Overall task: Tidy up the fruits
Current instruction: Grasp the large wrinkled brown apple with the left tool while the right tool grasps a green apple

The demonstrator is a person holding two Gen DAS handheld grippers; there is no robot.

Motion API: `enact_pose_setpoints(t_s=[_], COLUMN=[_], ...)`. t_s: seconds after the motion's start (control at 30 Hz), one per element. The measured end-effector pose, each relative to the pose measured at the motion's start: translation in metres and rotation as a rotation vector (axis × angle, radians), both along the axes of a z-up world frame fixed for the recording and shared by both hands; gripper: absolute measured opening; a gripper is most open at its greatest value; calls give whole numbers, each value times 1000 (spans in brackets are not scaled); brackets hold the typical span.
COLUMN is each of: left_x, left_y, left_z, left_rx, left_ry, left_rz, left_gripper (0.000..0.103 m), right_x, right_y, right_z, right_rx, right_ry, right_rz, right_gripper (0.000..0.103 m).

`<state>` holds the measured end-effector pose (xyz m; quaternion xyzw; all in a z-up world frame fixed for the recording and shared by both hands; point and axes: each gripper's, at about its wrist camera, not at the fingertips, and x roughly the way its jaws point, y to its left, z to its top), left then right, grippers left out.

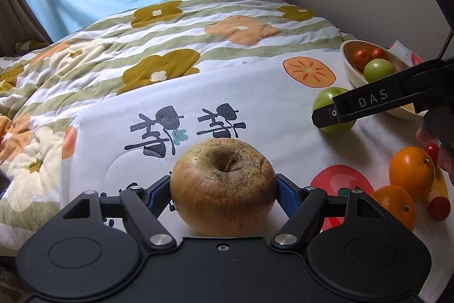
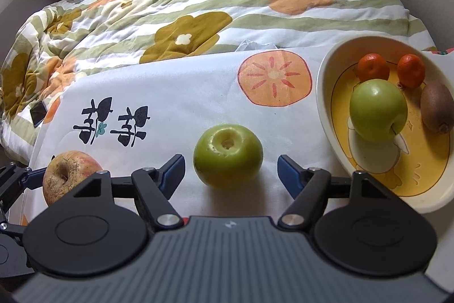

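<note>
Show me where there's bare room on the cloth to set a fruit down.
Free: the white stretch between the green apple and the printed persimmon slice, and the patch around the black characters, left of that apple. Crowded: the bowl, already holding four fruits, and the oranges with cherry tomatoes at the right edge.

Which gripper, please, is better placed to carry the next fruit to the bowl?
Left: the left gripper already clamps the brown apple. The right gripper straddles the green apple beside the bowl, pads not touching.
</note>
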<state>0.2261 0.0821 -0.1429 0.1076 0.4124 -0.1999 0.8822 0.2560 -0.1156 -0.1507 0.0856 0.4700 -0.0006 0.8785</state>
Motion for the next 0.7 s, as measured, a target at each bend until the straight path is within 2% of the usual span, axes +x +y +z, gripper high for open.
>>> enact_pose_setpoints(t_s=[0.33, 0.37, 0.7], left_x=[-10, -11, -30], left_y=[1, 2, -3], left_z=[1, 3, 26], left_rx=[-13, -14, -17], left_ry=[-22, -26, -70], left_rz=[26, 29, 53], left_gripper=[79, 79, 79], right_x=[5, 5, -18], right_y=[0, -1, -8], right_z=[-4, -4, 14], right_rx=[10, 13, 47], right_ry=[-6, -7, -47], right_rz=[21, 23, 49], right_gripper=[75, 69, 69])
